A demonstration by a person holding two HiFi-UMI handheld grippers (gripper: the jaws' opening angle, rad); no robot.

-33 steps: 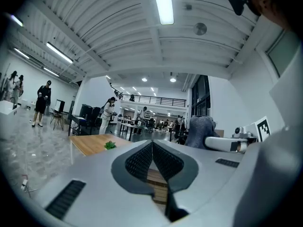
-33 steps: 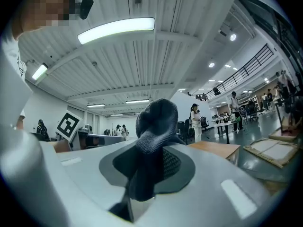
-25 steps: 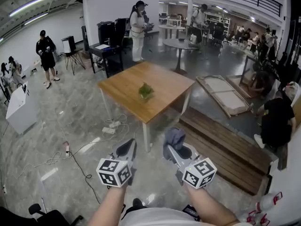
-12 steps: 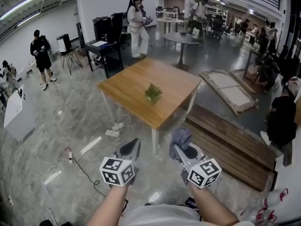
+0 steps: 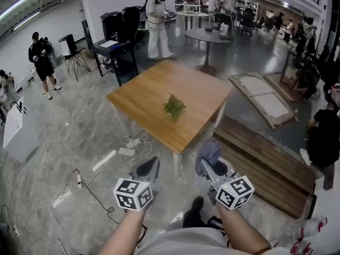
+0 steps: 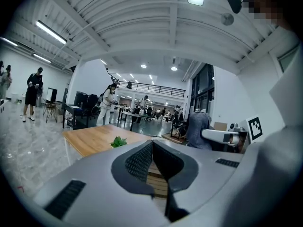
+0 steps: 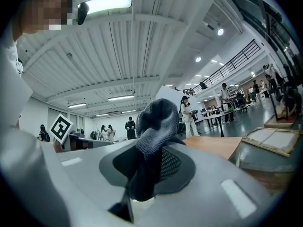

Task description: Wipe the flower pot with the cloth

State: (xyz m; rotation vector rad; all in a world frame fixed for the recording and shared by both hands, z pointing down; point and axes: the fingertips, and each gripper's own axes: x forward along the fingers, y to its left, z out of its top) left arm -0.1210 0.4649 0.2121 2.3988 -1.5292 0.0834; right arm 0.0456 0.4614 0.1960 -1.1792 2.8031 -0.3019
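A small green plant in its flower pot stands near the middle of a square wooden table, well ahead of both grippers. My left gripper is held low in front of me, jaws shut with nothing between them. In the left gripper view the flower pot shows far off beyond the left gripper. My right gripper is shut on a grey cloth, which bunches up above the jaws. In the right gripper view the grey cloth hides most of the right gripper.
Cables and a power strip lie on the floor left of the table leg. Wooden planks and framed panels lie to the right. A black desk, a round table and several people stand further back.
The view has moved toward the table, which now looks larger and nearer. Both grippers keep the same pose, the right one still holding the cloth.
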